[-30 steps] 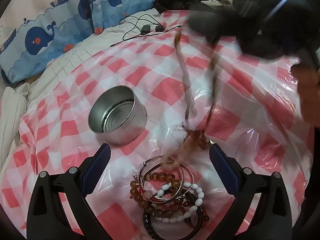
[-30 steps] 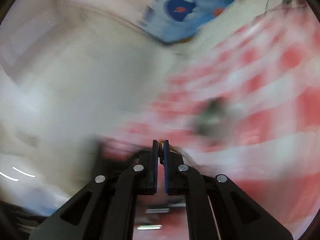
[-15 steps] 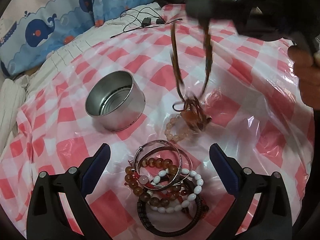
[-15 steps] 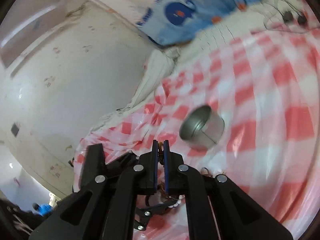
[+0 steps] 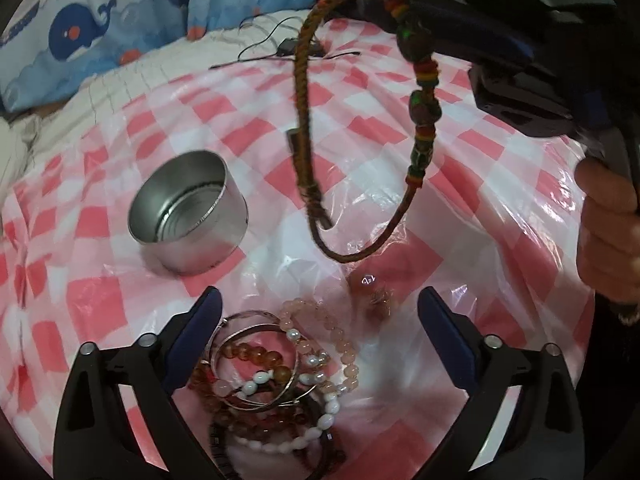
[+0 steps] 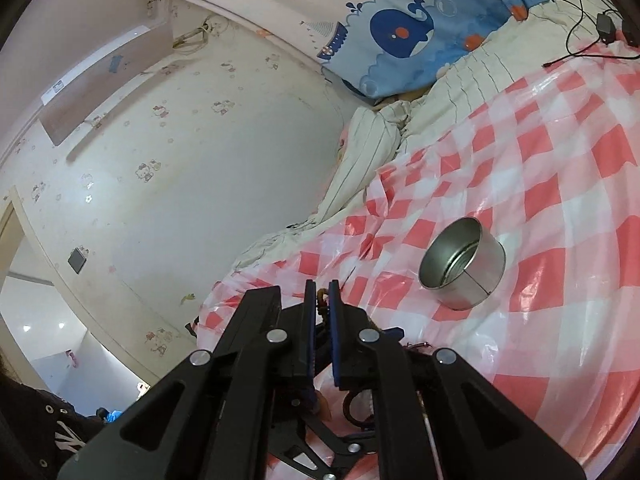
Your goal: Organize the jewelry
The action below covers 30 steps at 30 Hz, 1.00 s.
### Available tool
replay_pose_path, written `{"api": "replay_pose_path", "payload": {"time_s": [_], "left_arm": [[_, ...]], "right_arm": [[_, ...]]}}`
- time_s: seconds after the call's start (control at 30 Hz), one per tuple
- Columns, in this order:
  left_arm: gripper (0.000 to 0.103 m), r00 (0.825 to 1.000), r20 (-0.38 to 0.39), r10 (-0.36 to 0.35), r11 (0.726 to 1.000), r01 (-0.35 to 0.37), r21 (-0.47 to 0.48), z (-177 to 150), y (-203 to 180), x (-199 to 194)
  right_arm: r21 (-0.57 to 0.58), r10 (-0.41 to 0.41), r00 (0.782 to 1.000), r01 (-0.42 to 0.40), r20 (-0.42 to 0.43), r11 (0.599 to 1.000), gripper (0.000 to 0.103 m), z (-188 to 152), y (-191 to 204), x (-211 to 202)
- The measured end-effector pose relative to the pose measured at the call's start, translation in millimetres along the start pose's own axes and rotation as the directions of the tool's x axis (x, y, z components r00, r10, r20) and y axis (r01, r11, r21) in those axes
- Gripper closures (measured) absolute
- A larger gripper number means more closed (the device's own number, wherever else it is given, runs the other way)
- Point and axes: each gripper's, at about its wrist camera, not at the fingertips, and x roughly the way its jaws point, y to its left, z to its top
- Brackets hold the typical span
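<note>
My right gripper (image 6: 322,294) is shut on a brown braided cord necklace (image 5: 304,92) with coloured beads and holds it high; its loop hangs in the air above the red-checked cloth. An empty round metal tin (image 5: 188,212) stands on the cloth to the left of the loop; it also shows in the right wrist view (image 6: 462,264). My left gripper (image 5: 320,312) is open, low over a pile of bead bracelets and silver bangles (image 5: 276,372) between its fingers. A reddish pendant (image 5: 372,300) lies under clear plastic just beyond the pile.
The cloth (image 5: 480,160) covers a bed. Black cables with a small adapter (image 5: 288,46) lie at the far edge. A whale-print curtain (image 5: 100,28) hangs behind. A wall (image 6: 200,180) runs along the bed's left side. A crumpled clear plastic sheet (image 5: 460,240) covers part of the cloth.
My right gripper has lifted the braided necklace higher, and its loop has come clear of the cloth. The pink bead bracelet now lies with the pile. My left gripper has moved closer to the pile.
</note>
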Motion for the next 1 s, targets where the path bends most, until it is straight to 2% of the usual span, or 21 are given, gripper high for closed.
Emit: {"api": "replay_pose_path", "payload": {"time_s": [0.17,0.3,0.33,0.37,0.4,0.43,0.47,0.53,0.6,0.63,0.67,0.7,0.73,0.77,0.8,0.83,0.9,0.93,0.97,1.0], "left_arm": [[0.025,1.000,-0.013,-0.016,0.999,0.015,-0.049,-0.8,0.0,0.9],[0.025,1.000,0.009,-0.030,0.999,0.030,-0.011,-1.3,-6.4,-4.4],[0.025,0.999,0.015,-0.034,0.999,0.034,0.018,-1.6,-10.7,-7.0],[0.025,0.999,0.016,-0.034,0.998,0.034,0.044,-2.2,-14.0,-9.1],[0.025,0.999,0.014,-0.034,0.998,0.033,0.060,-2.3,-16.0,-10.8],[0.025,0.999,0.011,-0.031,0.997,0.030,0.074,-3.3,-17.9,-12.8],[0.025,1.000,0.005,-0.027,0.996,0.026,0.086,-5.5,-19.2,-15.0],[0.025,1.000,-0.003,-0.019,0.996,0.019,0.088,-9.8,-17.3,-18.3],[0.025,1.000,-0.007,-0.014,0.997,0.015,0.079,-14.1,-14.4,-21.2],[0.024,1.000,-0.008,-0.012,0.997,0.013,0.075,-16.1,-13.2,-22.7],[0.024,1.000,-0.006,-0.009,0.997,0.010,0.070,-18.6,-11.8,-24.8],[0.023,1.000,-0.003,-0.010,0.998,0.010,0.068,-20.1,-10.6,-26.0],[0.022,1.000,0.000,-0.010,0.998,0.010,0.066,-21.2,-10.1,-27.1],[0.022,1.000,0.003,-0.008,0.998,0.008,0.065,-22.0,-9.8,-27.8],[0.022,1.000,0.003,-0.004,0.998,0.004,0.066,-22.4,-10.2,-28.6],[0.022,1.000,0.003,-0.002,0.998,0.001,0.068,-22.7,-10.9,-29.9],[0.022,1.000,0.007,-0.005,0.997,0.004,0.079,-23.4,-12.2,-33.2],[0.022,1.000,0.008,-0.010,0.996,0.010,0.086,-23.4,-13.3,-35.1],[0.021,1.000,0.007,-0.014,0.995,0.013,0.096,-22.7,-14.7,-36.1],[0.021,1.000,0.003,-0.011,0.994,0.011,0.106,-21.0,-15.9,-35.4]], "right_arm": [[0.027,-0.013,1.000,0.013,0.001,1.000,0.095,-0.1,-5.5,-0.8],[0.044,-0.041,0.999,0.040,0.008,0.998,0.095,0.9,-9.9,-3.8],[0.046,-0.076,0.997,0.076,-0.002,0.996,0.095,1.1,-12.1,-3.3],[0.036,-0.163,0.986,0.164,-0.028,0.986,0.095,0.8,-15.0,-0.7],[0.018,-0.244,0.968,0.245,-0.051,0.969,0.080,-0.1,-18.0,2.7],[-0.019,-0.374,0.923,0.374,-0.094,0.927,0.056,-3.1,-22.7,10.5],[-0.072,-0.482,0.864,0.477,-0.141,0.876,0.050,-8.0,-27.2,21.9],[-0.146,-0.561,0.804,0.542,-0.200,0.828,0.049,-16.0,-30.0,40.6],[-0.272,-0.662,0.718,0.607,-0.216,0.747,0.049,-25.4,-25.4,59.0],[-0.347,-0.729,0.651,0.647,-0.212,0.679,0.049,-32.6,-25.8,69.2],[-0.382,-0.758,0.614,0.661,-0.219,0.646,0.049,-37.6,-28.5,76.0],[-0.411,-0.778,0.583,0.666,-0.232,0.622,0.053,-43.0,-33.1,83.4],[-0.450,-0.807,0.546,0.677,-0.226,0.583,0.063,-47.9,-35.5,89.9],[-0.485,-0.828,0.521,0.680,-0.209,0.550,0.068,-51.2,-35.1,95.1],[-0.472,-0.813,0.540,0.671,-0.218,0.572,0.096,-51.1,-35.9,94.9],[-0.428,-0.778,0.584,0.657,-0.231,0.621,0.099,-47.6,-36.3,90.3],[-0.344,-0.718,0.660,0.637,-0.221,0.690,0.099,-38.6,-34.7,75.1],[-0.259,-0.646,0.733,0.595,-0.213,0.761,0.099,-31.0,-35.7,60.2],[-0.182,-0.577,0.793,0.548,-0.196,0.816,0.099,-23.9,-36.4,47.7],[-0.138,-0.537,0.824,0.519,-0.179,0.843,0.099,-19.1,-35.7,41.1]]}}
